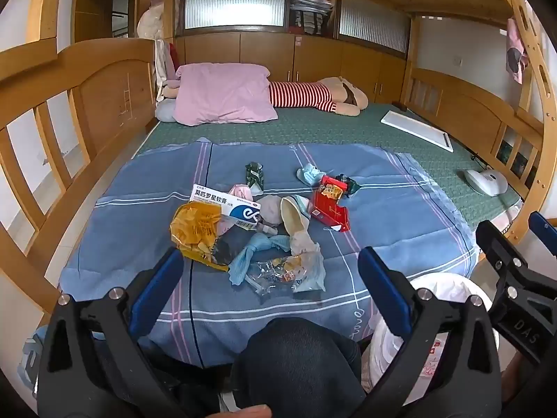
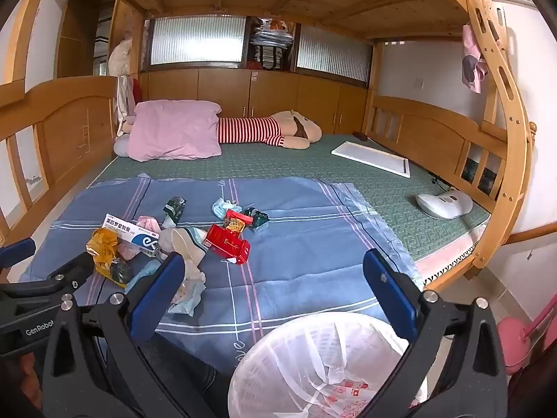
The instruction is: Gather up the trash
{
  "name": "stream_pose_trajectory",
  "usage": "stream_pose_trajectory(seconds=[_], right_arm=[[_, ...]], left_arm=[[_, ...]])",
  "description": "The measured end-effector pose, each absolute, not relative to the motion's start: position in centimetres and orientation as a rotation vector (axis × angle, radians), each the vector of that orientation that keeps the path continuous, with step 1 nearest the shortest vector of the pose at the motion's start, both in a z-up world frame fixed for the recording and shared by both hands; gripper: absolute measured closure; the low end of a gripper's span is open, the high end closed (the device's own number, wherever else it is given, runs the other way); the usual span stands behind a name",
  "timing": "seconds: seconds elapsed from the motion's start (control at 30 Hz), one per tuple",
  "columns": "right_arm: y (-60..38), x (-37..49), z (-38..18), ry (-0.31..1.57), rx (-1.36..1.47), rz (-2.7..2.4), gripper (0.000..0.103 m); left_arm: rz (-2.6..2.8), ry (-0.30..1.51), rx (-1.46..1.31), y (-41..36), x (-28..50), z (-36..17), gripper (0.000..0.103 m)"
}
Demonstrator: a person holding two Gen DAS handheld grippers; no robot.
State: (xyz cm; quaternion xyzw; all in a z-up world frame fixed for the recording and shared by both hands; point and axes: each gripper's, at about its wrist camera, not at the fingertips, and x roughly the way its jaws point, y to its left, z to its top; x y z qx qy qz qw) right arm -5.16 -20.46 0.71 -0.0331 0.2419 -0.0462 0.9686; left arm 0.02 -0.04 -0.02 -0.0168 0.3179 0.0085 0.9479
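Observation:
A pile of trash lies on the blue sheet [image 1: 383, 202]: a white and blue medicine box [image 1: 226, 204], a yellow wrapper [image 1: 195, 233], a red carton [image 1: 329, 207], a clear plastic wrapper [image 1: 285, 271], a green wrapper [image 1: 255, 176] and a blue mask [image 1: 310, 173]. My left gripper [image 1: 269, 271] is open and empty, held just short of the clear wrapper. My right gripper [image 2: 275, 278] is open and empty, above a white mesh bin with a plastic liner [image 2: 320, 362] at the bed's edge. The red carton [image 2: 228, 242] and the medicine box [image 2: 134, 233] lie ahead to the left.
A pink pillow [image 1: 222, 92] and a striped plush toy [image 1: 313, 95] lie at the far end of the green mat. A white board [image 1: 417, 129] and a white device [image 1: 487, 181] lie on the right. Wooden rails [image 1: 69, 104] enclose the bed. My knee [image 1: 296, 358] is in front.

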Motion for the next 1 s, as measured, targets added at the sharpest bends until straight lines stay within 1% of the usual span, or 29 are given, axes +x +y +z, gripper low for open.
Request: stream_pose_trajectory(seconds=[1.0], right_arm=[[-20.77,-5.2,0.69,0.489,-0.053,-0.099,0.003]], left_arm=[[0.013,0.648,-0.038,-0.15,-0.04,0.13,0.003]])
